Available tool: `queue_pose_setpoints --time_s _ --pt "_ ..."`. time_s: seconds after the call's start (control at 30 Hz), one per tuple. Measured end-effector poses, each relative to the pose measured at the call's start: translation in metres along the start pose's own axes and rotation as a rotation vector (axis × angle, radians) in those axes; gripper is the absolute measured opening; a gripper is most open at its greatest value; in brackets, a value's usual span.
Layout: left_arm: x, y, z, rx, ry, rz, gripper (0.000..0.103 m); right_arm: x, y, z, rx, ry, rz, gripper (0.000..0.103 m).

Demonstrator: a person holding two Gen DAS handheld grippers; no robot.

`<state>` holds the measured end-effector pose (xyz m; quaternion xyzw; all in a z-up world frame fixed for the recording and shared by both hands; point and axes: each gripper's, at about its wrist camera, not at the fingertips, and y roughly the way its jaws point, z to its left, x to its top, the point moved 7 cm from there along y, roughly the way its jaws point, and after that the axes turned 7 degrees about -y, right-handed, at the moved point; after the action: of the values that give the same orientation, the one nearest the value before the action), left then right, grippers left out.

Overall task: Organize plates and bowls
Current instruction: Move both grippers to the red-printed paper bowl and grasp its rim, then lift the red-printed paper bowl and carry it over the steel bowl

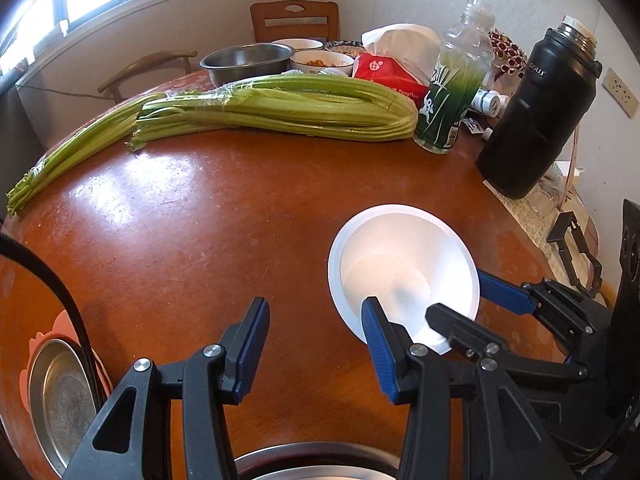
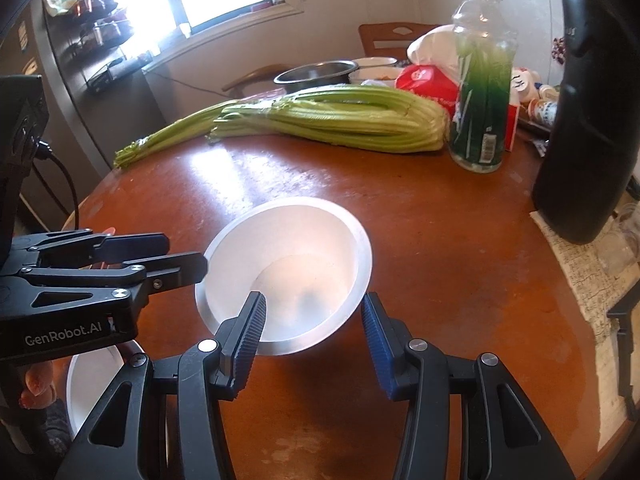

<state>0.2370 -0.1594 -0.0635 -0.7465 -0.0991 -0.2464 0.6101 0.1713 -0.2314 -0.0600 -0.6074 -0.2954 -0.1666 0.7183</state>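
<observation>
A white bowl (image 1: 400, 256) (image 2: 296, 248) stands on the round brown table (image 1: 200, 220) (image 2: 440, 260). My right gripper (image 2: 312, 308) (image 1: 456, 296) is open with the bowl's near rim between its fingers; one finger is inside the bowl, the other outside. My left gripper (image 1: 316, 316) (image 2: 200, 256) is open just left of the bowl, and its right fingertip (image 1: 372, 312) overlaps the bowl's rim in the view. A metal plate (image 1: 60, 396) lies on a pink mat at the table's left edge. A metal bowl's rim (image 1: 316, 460) shows under the left gripper.
Celery bunches (image 1: 280, 108) (image 2: 332, 116) lie across the far table. A green bottle (image 1: 452, 88), a black flask (image 1: 536, 120), a red tissue pack (image 1: 388, 72), a steel bowl (image 1: 248, 60) and food bowls (image 1: 320, 60) stand behind. Paper (image 2: 580, 268) lies at right.
</observation>
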Motion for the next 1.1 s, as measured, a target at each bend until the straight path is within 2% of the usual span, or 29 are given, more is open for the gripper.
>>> queue_pose_setpoints --time_s 0.43,0.63,1.1 --pt "0.001 0.016 0.008 -0.014 -0.033 0.042 0.048 0.003 0.011 0.025 0.053 -0.042 0.011 0.051" --pt "-0.003 0.02 0.004 -0.045 -0.032 0.065 0.047 0.003 0.013 0.035 0.075 -0.057 0.018 0.051" --pt "-0.002 0.006 0.011 -0.047 -0.05 0.032 0.047 0.009 0.0 0.047 0.071 -0.073 -0.008 0.051"
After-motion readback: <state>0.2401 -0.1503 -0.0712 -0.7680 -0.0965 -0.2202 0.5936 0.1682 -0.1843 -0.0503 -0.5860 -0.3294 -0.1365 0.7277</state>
